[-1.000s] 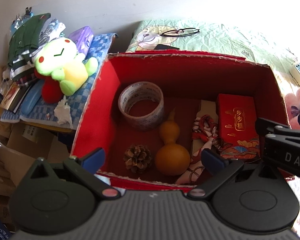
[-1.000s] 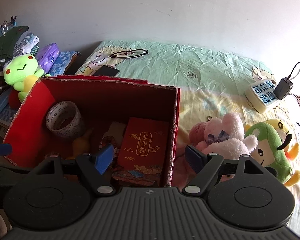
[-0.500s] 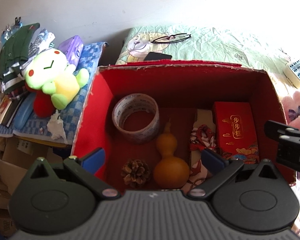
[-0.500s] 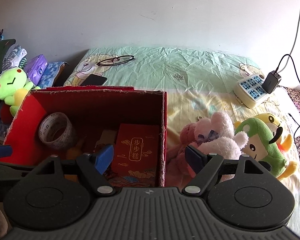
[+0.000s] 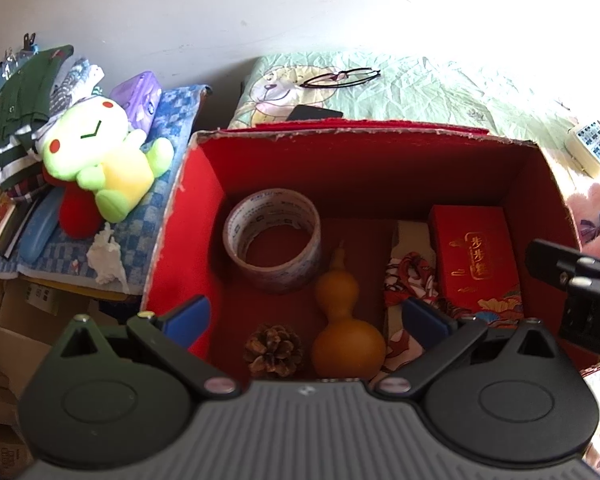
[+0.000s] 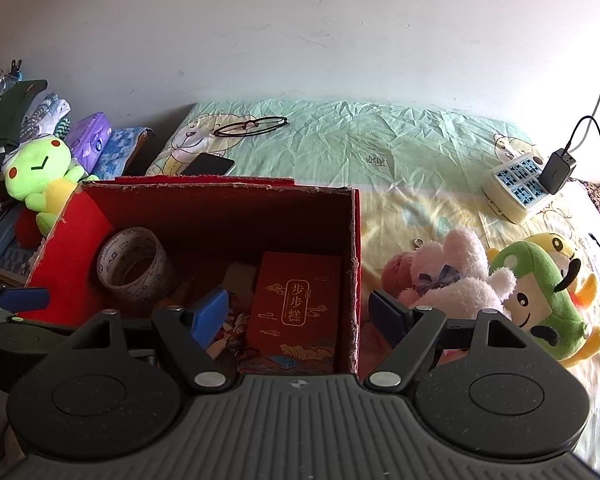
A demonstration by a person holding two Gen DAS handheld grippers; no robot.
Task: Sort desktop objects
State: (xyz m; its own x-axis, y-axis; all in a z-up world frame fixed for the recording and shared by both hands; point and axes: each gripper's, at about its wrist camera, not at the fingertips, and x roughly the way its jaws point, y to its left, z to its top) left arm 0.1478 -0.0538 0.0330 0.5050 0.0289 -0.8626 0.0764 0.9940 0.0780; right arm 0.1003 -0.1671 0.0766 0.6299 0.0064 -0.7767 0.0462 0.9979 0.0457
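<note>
Both claws, left claw (image 5: pixel 304 320) and right claw (image 6: pixel 300 312), spread apart and empty above the red box (image 6: pixel 354 240) on the bed; pink plush (image 6: pixel 456 272) lies beside its right wall. Risk: a descending finger may catch that wall.

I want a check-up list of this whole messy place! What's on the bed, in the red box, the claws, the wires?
Surface: crumpled green and yellow bedsheet.
Job's things: red box holds tape roll, gourd, pine cone, red packet, patterned cloth.
Clutter: glasses, phone, pink plush, green-hooded plush on the sheet.
Grippers: left claw and right claw open, empty.
Cables: charger in power strip, cords trailing.
Surroundings: white wall; green frog plush on piled clothes.
</note>
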